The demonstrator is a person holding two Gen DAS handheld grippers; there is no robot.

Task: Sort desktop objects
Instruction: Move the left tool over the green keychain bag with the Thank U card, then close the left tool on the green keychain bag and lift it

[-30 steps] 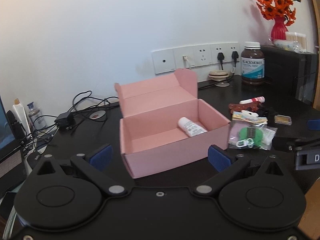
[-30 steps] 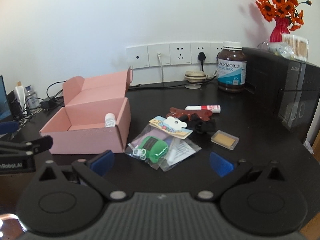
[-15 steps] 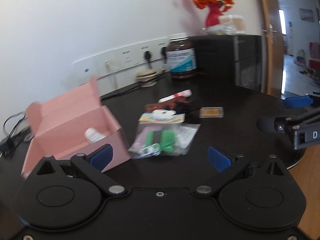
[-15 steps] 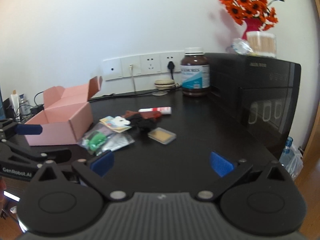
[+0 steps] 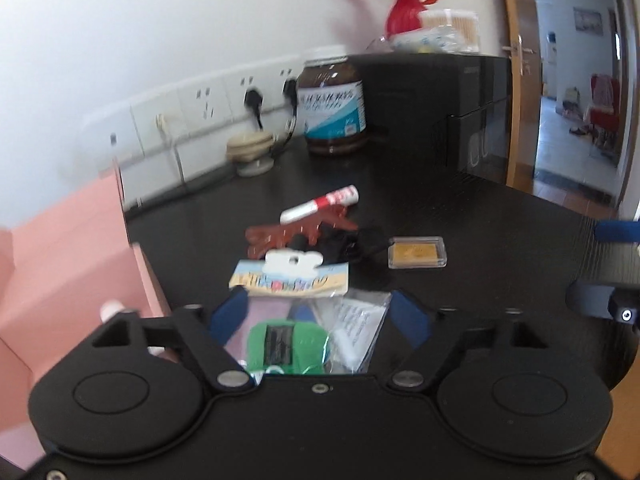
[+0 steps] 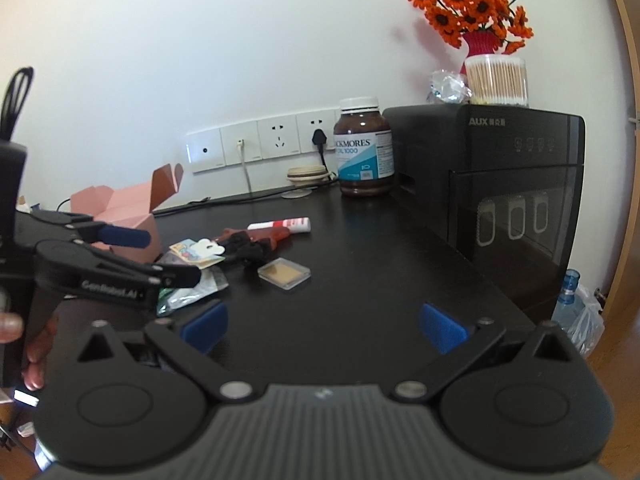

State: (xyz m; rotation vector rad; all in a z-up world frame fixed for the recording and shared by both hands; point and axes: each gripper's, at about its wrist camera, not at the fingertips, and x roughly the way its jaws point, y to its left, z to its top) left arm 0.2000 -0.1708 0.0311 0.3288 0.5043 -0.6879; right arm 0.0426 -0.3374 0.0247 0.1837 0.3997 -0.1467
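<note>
pink box (image 5: 72, 264), blk desk (image 6: 360, 280), orange flowers (image 6: 468, 4) in red vase (image 6: 484, 44), red/wht tube (image 5: 320, 204).

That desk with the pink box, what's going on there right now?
A person is sorting desk clutter with two hand-held grippers. The left gripper is down over the clear plastic packet holding a green item; its jaws have just been closing, with the packet between them, not clearly clamped yet. The right gripper hangs open over bare desk. The pink box stands open beside the pile.

A clear packet (image 5: 308, 328) holding a green item lies flat beside the pink box (image 5: 68, 272).
</note>
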